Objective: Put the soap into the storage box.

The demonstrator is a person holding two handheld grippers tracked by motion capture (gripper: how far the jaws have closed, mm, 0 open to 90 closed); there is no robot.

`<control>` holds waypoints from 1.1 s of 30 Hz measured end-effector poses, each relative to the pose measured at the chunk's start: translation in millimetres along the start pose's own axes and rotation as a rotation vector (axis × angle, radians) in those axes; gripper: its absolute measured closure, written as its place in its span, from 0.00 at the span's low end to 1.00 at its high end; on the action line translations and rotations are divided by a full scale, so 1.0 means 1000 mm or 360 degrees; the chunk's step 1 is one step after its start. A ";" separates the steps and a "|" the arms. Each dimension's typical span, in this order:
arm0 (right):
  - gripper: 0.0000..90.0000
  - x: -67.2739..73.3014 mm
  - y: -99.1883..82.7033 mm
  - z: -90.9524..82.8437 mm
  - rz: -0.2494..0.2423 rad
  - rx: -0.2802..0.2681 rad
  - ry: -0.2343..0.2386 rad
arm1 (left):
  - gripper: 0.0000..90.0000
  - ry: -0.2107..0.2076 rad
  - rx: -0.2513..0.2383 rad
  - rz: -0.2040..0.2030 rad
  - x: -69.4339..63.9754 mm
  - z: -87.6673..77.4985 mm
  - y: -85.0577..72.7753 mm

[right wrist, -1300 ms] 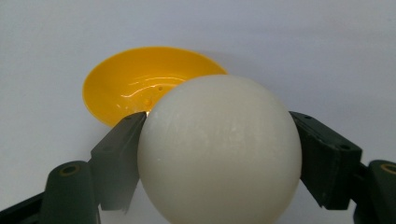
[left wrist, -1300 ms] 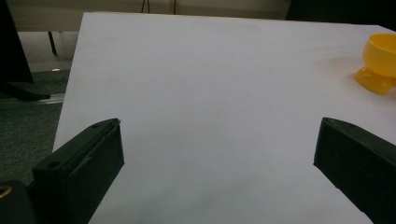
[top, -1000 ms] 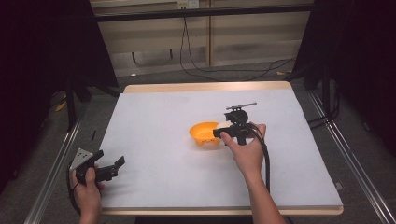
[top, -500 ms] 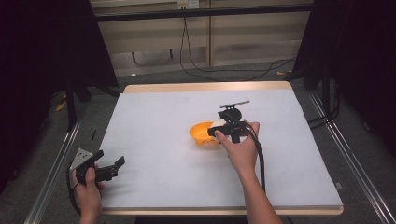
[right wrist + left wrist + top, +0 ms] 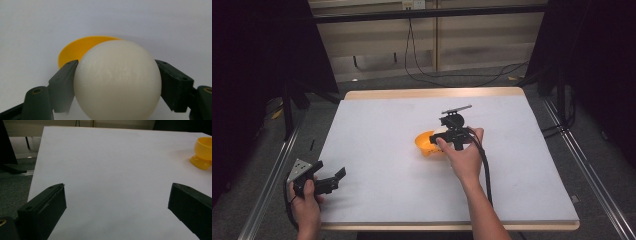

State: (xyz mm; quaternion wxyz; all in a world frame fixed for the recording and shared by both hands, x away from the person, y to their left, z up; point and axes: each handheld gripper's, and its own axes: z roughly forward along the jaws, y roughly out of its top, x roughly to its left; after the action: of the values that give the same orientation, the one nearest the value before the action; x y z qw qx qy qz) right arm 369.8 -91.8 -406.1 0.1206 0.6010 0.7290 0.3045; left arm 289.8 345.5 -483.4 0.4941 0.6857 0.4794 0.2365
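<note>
An orange egg cup (image 5: 426, 143) stands near the middle of the white table top; it also appears at the far right of the left gripper view as the egg cup (image 5: 203, 152). My right gripper (image 5: 441, 139) hangs over the cup's right side, shut on a white egg (image 5: 117, 80) that both jaws press from the sides. Behind the egg, the cup's rim (image 5: 75, 50) shows just beyond it. My left gripper (image 5: 337, 177) rests at the table's near left corner, open, with nothing between its jaws.
The white table top (image 5: 377, 130) has bare room to the left of and behind the cup. Metal rails (image 5: 267, 190) run along both sides of the table. Cables (image 5: 422, 75) lie on the floor past the far edge.
My right hand has carried the egg a little to the left, closer over the orange cup. The left hand has stayed where it was.
</note>
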 end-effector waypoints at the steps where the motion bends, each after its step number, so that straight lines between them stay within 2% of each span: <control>1: 0.26 0.001 0.001 0.001 0.0005 0.0009 0.0001 | 0.01 0.0000 0.0000 0.0000 0.000 0.000 0.000; 19: 0.26 0.014 0.011 0.015 -0.0027 0.0043 -0.0015 | 0.01 -0.0001 0.0004 -0.0001 0.000 0.000 0.000; 33: 0.26 0.014 0.011 0.027 -0.0032 0.0070 -0.0041 | 0.01 -0.0001 0.0004 0.0000 0.000 0.000 0.000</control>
State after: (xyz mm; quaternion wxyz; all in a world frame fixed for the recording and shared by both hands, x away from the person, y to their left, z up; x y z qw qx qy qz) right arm 389.4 -69.3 -418.4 0.1199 0.6002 0.7398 0.2795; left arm 289.9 345.6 -483.4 0.4935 0.6862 0.4795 0.2357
